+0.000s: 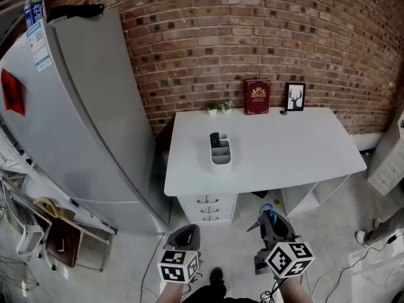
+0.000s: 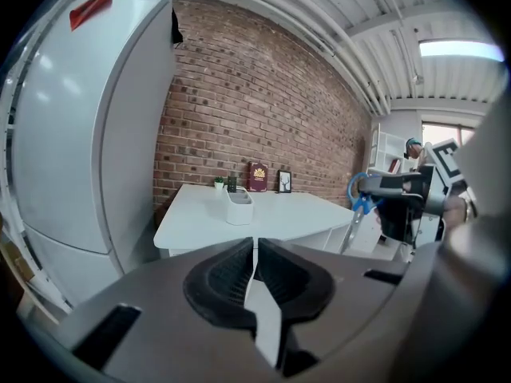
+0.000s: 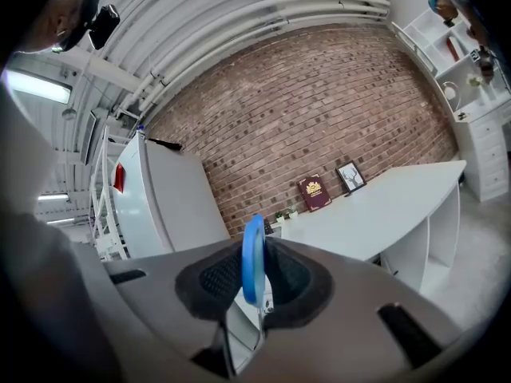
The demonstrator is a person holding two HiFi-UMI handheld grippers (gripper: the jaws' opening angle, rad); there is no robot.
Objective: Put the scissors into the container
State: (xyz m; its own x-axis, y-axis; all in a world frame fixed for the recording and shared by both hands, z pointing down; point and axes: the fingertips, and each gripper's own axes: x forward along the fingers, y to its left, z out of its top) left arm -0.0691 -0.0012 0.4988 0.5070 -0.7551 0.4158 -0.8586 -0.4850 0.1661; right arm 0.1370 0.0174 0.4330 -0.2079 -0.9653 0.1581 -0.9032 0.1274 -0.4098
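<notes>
**Three views, one table**

My head camera looks steeply down from well back onto the white table (image 1: 284,150) and brick wall (image 1: 252,36). Both gripper views ride low behind their own jaws, facing that table from a distance. All three share table and wall; the head and left gripper views also share the container (image 1: 220,151).

light: bright, even | ceiling lamp (image 2: 459,48) glare | edges: fisheye-warped, dark

Home-like room: brick wall (image 1: 252,30), fridge (image 1: 82,125), white desk (image 1: 284,150) with framed picture (image 1: 295,96)
</notes>
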